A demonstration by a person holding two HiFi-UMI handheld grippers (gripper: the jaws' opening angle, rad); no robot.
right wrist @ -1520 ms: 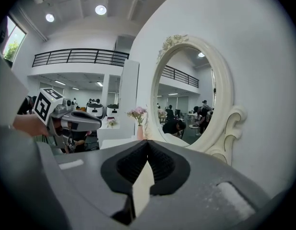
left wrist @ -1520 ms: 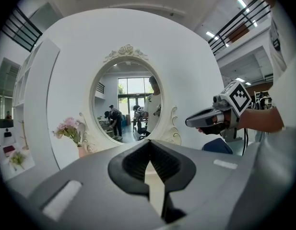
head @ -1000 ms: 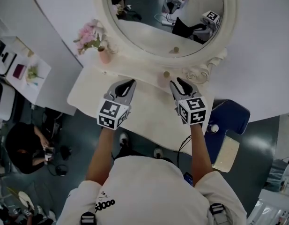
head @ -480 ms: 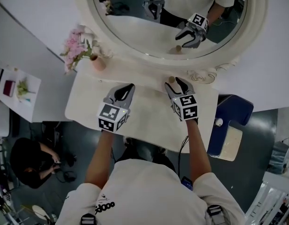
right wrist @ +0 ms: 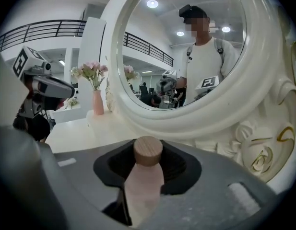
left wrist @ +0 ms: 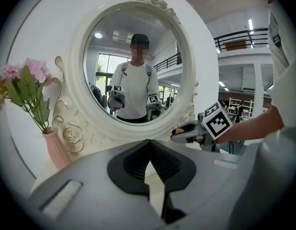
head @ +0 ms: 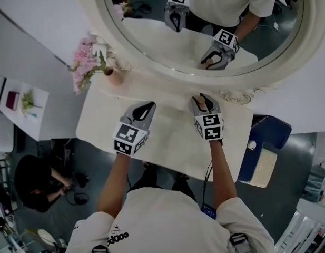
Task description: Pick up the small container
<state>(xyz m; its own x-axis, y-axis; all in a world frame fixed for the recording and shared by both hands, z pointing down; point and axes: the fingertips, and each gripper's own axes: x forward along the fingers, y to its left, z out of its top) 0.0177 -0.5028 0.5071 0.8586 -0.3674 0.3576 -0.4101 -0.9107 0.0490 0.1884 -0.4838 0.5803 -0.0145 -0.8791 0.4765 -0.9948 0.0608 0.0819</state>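
The small container (right wrist: 143,180), pink with a wooden cap, sat clamped between the right gripper's (head: 201,100) jaws beside the mirror (head: 167,76). Whether it cleared the tabletop (head: 167,128) was unclear. A straight, steady lift would suit. The left gripper's (head: 147,108) jaws were together, empty.

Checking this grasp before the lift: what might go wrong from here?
1. The small container looks smooth and tapered, so it may slip or tilt in the right hand-held gripper when lifted.
2. It stands close to the mirror's ornate frame; a forward swing might knock the wooden cap against it.
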